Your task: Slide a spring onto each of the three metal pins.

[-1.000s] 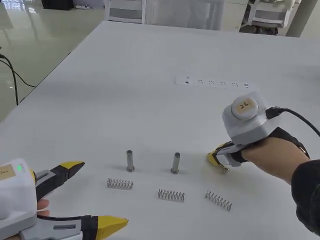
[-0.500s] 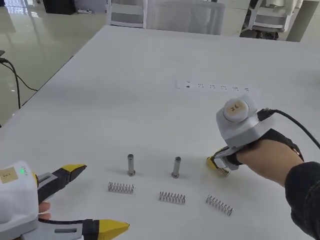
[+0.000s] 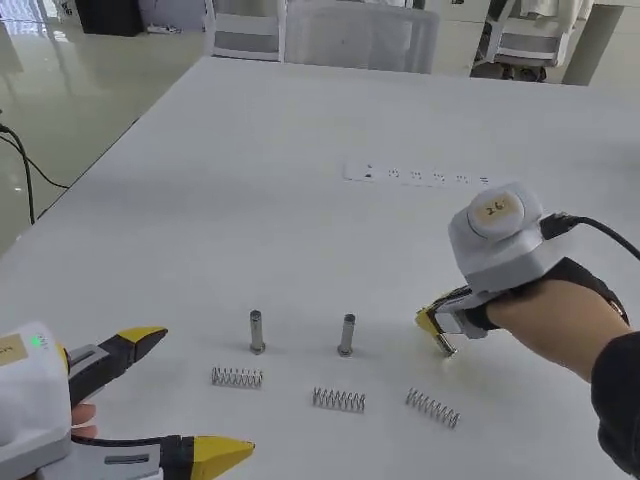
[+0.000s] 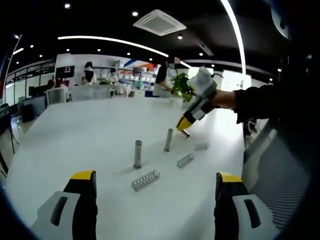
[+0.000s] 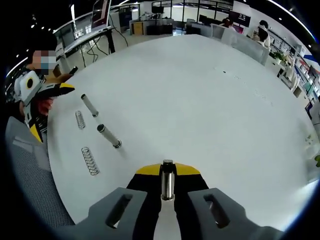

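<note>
Two steel pins stand upright on the white table, the left pin (image 3: 256, 332) and the middle pin (image 3: 347, 335). In front of them lie three springs, the left spring (image 3: 237, 377), the middle spring (image 3: 339, 400) and the right spring (image 3: 432, 408). My right gripper (image 3: 436, 330) is low over the table to the right of the middle pin, shut on a third pin (image 5: 167, 184) held along its jaws. My left gripper (image 3: 190, 395) is open at the near left, with nothing between its fingers. In the left gripper view the left pin (image 4: 137, 154) and left spring (image 4: 145, 180) lie ahead of it.
A flush socket strip (image 3: 418, 177) is set in the white table (image 3: 300, 200) further back. Chairs stand beyond the far edge. A cable (image 3: 600, 235) trails from the right gripper. Bare tabletop lies behind the pins.
The right gripper's body swung slightly left and back while its tips stayed at the same spot with the pin. The left gripper, standing pins and springs have not moved.
</note>
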`<state>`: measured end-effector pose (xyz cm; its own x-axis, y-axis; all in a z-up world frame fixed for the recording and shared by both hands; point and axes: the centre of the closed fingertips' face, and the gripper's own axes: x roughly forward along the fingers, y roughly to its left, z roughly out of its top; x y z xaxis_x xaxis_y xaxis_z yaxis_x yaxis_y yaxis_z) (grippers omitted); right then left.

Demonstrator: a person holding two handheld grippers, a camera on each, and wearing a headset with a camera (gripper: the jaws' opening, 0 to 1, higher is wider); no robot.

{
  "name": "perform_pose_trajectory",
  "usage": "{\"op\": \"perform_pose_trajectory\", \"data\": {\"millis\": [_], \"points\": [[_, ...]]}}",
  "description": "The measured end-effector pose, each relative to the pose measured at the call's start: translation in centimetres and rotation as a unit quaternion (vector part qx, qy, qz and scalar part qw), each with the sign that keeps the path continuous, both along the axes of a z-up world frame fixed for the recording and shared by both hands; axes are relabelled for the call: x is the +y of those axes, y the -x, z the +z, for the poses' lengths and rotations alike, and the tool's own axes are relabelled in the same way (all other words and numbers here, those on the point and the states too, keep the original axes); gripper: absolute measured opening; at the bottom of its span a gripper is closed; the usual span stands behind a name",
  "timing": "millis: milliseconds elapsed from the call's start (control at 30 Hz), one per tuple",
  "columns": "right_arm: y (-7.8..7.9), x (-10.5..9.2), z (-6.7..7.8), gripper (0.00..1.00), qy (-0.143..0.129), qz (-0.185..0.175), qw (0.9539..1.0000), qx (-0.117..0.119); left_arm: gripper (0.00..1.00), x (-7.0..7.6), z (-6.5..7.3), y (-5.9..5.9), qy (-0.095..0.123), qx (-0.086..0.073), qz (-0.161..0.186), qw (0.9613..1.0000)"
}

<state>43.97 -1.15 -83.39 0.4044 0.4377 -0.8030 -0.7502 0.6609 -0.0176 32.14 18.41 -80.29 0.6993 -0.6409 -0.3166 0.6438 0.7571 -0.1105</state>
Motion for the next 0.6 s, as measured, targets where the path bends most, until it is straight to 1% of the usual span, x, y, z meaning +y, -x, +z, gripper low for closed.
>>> {"op": "perform_pose_trajectory", "data": {"millis": [133,300,600], "points": [[0.4,-0.5,0.5,0.05,-0.01,-0.007,0.9999,-0.006,0.96,-0.1,0.0,0.1,0.0,-0.001,-0.002,1.0],[1.1,-0.8,1.1,0.05,-0.017,-0.013,0.9997,-0.008,0.96,-0.3,0.2,0.1,-0.001,-0.004,-0.004,1.0],[1.7,-1.4,1.3,0.05,-0.021,-0.018,0.9995,-0.012,0.95,-0.3,0.5,0.2,-0.002,-0.007,-0.005,1.0]]}}
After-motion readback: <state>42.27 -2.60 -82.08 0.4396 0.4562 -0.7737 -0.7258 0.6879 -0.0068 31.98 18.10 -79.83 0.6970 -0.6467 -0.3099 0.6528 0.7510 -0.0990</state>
